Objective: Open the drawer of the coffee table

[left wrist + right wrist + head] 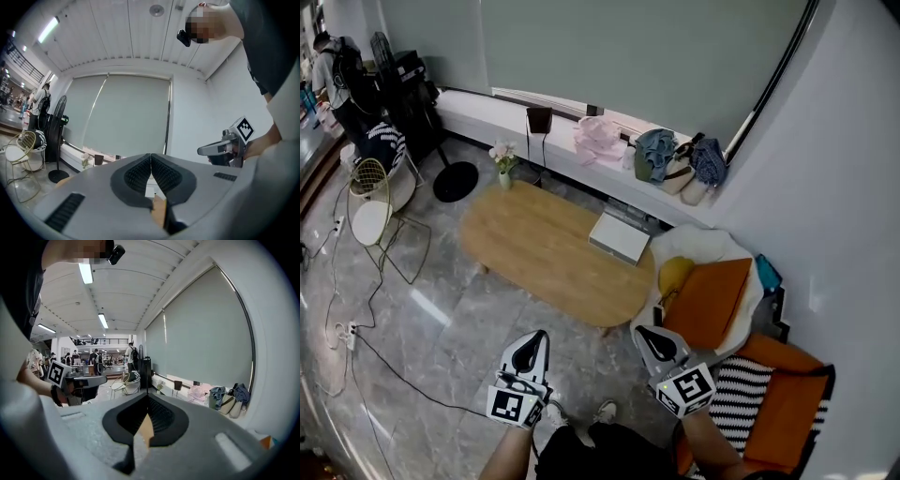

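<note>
The coffee table [546,251] is a low oval wooden table in the middle of the head view; no drawer shows from above. A white flat box [619,237] lies on its right end and a small vase of flowers [503,161] stands at its far left end. My left gripper [534,337] hovers over the floor short of the table's near edge, jaws shut on nothing. My right gripper [645,332] is held beside it near the table's right end, also shut and empty. In the left gripper view the pads [140,174] meet; the right gripper view shows the same [159,416].
An armchair with an orange cushion [710,300] and a striped cushion [741,392] stands right of the table. Clothes and bags [670,161] lie on the window bench. A wire chair [375,202], a fan base [455,181] and floor cables [356,328] are at the left.
</note>
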`<state>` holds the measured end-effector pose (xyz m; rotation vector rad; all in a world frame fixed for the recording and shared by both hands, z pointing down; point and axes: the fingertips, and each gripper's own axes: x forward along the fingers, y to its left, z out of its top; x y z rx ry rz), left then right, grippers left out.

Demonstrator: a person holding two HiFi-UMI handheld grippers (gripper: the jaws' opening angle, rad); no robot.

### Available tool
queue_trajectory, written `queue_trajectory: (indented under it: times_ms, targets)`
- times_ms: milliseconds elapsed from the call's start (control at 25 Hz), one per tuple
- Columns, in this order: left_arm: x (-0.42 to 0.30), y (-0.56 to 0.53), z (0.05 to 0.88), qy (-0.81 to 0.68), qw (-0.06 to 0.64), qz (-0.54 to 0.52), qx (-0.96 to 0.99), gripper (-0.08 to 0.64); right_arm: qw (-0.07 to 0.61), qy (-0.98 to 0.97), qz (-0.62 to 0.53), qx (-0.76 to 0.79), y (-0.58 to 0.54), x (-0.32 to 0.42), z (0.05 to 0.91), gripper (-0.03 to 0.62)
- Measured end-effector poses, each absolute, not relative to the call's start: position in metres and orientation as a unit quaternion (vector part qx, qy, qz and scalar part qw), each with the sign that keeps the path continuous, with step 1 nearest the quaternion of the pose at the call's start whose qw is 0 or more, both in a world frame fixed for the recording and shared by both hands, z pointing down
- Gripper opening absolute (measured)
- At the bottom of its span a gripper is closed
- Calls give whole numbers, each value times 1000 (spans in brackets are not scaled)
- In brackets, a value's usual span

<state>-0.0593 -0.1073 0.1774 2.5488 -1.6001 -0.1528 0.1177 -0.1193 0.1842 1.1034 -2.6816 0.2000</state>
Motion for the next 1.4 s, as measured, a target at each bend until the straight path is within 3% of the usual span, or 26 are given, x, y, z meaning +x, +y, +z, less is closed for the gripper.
queue_trajectory:
  times_ms: [400, 640, 1160, 1240, 1280, 1400]
  targets:
    - [-98, -134, 252, -528, 102, -18, 843, 8, 123, -931, 52, 339, -148, 35, 239, 0]
    - [-100, -157, 289, -529, 104, -12, 842, 9, 120, -938, 11, 326, -159, 25, 276, 0]
    - [-72, -182, 484, -515, 108, -30, 850, 11, 172, -937, 13, 303, -162, 42, 487, 0]
    - [-61, -184, 516, -496, 117, -36, 859, 48, 172, -939, 11, 297, -162, 41, 511, 0]
    - [-55, -185, 531, -485, 124, -40, 865, 125, 174, -940, 12, 294, -161, 42, 523, 0]
    - [-42, -190, 569, -471, 134, -46, 871, 140, 178, -941, 20, 288, -159, 44, 554, 0]
